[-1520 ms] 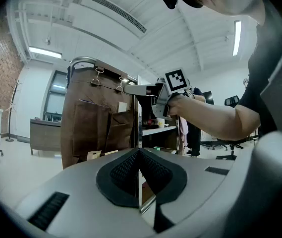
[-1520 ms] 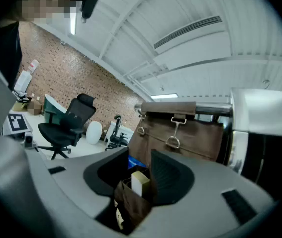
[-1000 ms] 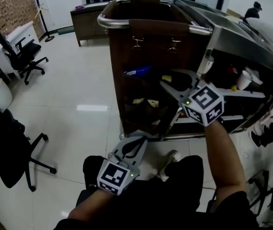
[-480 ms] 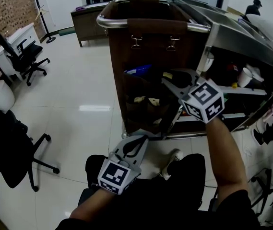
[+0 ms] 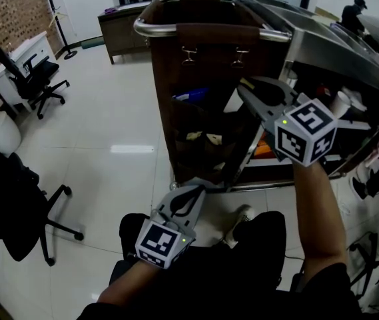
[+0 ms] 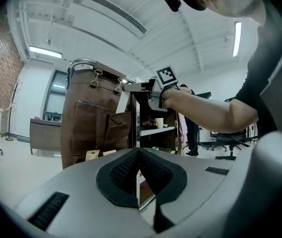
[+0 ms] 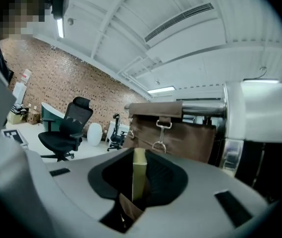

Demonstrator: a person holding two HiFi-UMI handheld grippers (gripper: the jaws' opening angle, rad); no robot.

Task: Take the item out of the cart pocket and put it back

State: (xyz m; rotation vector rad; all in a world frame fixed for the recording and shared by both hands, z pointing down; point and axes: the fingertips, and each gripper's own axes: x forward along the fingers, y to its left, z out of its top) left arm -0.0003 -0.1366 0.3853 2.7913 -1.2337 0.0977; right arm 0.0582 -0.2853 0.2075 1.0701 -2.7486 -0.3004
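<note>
Right gripper (image 5: 249, 89) by the cart (image 5: 202, 59) — jaws just closing, now clamping a thin packet (image 7: 139, 172); left gripper (image 6: 138, 173) — pinched together, empty.

I see the cart (image 5: 196, 52) at 12 o'clock, pockets (image 5: 196, 122) on its near face, a shelf rack (image 5: 329, 52) right of it at 2. Behind it at 11 stands a worktop (image 5: 119, 20); an office chair (image 5: 32, 75) sits at 10.

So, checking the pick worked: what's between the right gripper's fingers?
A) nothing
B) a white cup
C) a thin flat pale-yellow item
C: a thin flat pale-yellow item stands edge-on between the fingers of the right gripper, which have just been closing on it.
</note>
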